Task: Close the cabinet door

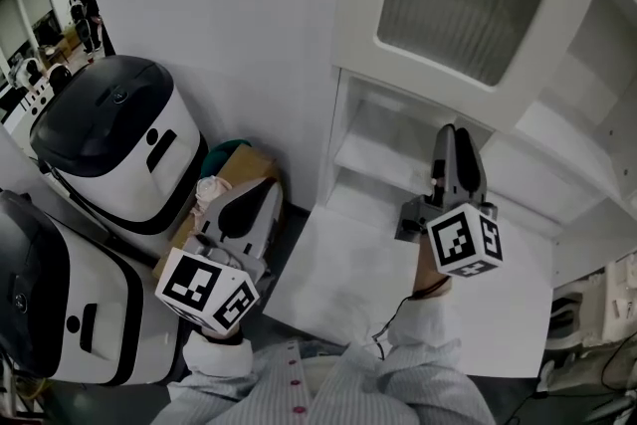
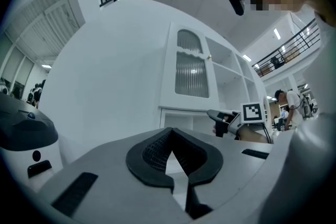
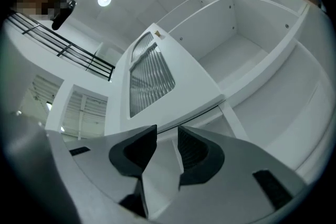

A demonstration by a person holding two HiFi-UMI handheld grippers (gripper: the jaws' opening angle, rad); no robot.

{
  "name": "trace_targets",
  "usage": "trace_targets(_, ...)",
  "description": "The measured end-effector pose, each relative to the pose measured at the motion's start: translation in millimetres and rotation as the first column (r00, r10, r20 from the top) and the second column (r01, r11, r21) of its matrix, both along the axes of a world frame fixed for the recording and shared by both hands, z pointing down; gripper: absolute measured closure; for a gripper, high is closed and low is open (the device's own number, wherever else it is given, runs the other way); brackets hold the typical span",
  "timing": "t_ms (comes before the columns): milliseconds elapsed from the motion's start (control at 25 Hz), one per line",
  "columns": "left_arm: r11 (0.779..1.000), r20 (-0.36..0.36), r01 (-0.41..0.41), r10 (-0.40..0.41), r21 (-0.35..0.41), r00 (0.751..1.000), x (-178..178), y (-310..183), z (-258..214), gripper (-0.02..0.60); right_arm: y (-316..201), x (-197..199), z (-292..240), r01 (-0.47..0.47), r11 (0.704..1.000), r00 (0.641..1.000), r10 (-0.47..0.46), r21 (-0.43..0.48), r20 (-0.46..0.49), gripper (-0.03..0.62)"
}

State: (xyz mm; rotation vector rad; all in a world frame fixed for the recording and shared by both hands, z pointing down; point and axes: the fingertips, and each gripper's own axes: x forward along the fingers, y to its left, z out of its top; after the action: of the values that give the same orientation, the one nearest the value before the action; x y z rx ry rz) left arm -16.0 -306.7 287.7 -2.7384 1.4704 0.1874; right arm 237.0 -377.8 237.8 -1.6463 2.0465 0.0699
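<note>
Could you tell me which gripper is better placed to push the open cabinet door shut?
Likely the right gripper: it points up just below the lower edge of the cabinet door, jaws apart. The left gripper sits low beside the white appliances, well away from it.

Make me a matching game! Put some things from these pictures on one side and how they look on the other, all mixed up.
Things:
1. door
2. left gripper
3. right gripper
4. machine lid

How they look:
A. jaws apart, nothing held
B. swung open
C. black
D. jaws together

Pairs: 1-B, 2-D, 3-A, 4-C
</note>
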Motion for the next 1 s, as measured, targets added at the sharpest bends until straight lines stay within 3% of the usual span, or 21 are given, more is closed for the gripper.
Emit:
trace_targets(160,0.998,0.012,-0.059,0.059,-0.004,0.998,22,-2,2,0.572,25,-19,4,0.030,1.000,0.991,-0.031,-0.006,-0.127,0.478)
trace_targets(400,0.985,0.033,-0.172,0.172,-0.005,0.985,66,-2,5,0.572,59,-34,14,0.062,0.998,0.966,-0.067,-0.028,-0.249,0.547)
trace_targets(680,0.962,0.006,-0.274,0.274,-0.023,0.962,109,7,19,0.572,85,-51,54,0.094,0.986,0.948,-0.132,-0.140,-0.291,0.568)
trace_targets(1000,0.954,0.000,-0.297,0.297,-0.031,0.955,130,16,39,0.572,94,-51,97,0.114,0.965,0.938,-0.184,-0.238,-0.294,0.574)
